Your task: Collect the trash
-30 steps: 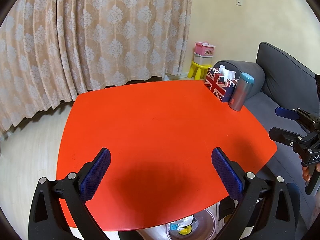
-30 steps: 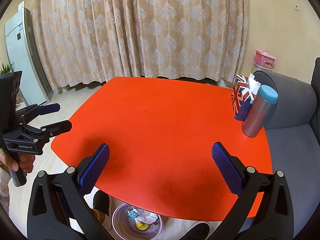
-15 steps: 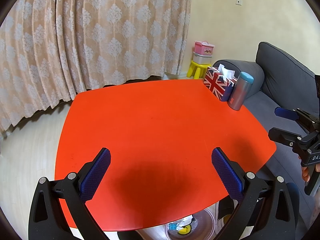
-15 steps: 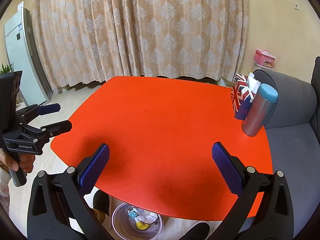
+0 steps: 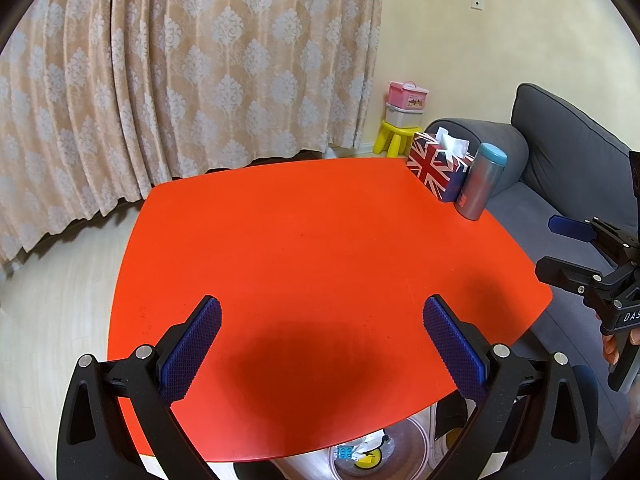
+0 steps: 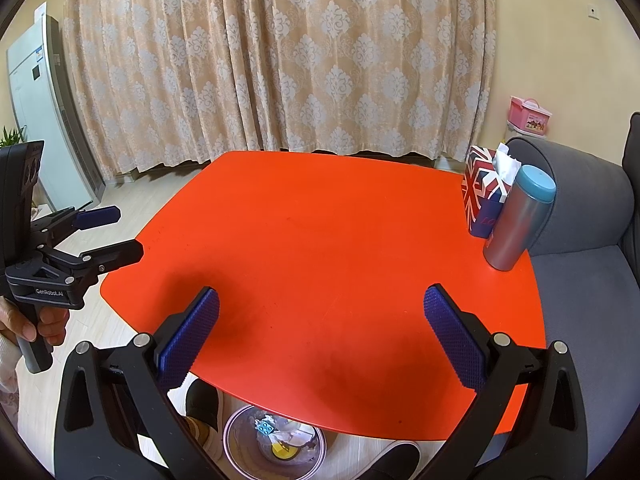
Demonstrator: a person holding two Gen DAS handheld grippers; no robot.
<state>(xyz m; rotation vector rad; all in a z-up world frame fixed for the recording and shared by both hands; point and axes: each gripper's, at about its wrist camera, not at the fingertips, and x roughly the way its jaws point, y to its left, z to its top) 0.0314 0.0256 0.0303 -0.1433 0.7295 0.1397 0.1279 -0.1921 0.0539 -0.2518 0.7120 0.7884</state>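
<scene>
Nothing has moved: both my jaws hang wide open, empty, over the bare orange desk [image 5: 320,240]; sweeping right could topple the steel tumbler [image 6: 516,220].

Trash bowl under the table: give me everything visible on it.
The trash bowl is a round, translucent, pinkish-rimmed basin that looks like plastic. It stands upright on the pale floor, partly tucked under the near edge of the red table. Inside lie a blue studded toy brick, white crumpled scraps and something yellow. A dark shoe sits just to its left; contact is unclear. In the left wrist view its far part is hidden by the tabletop. Neither pair of tongs is near it.
</scene>
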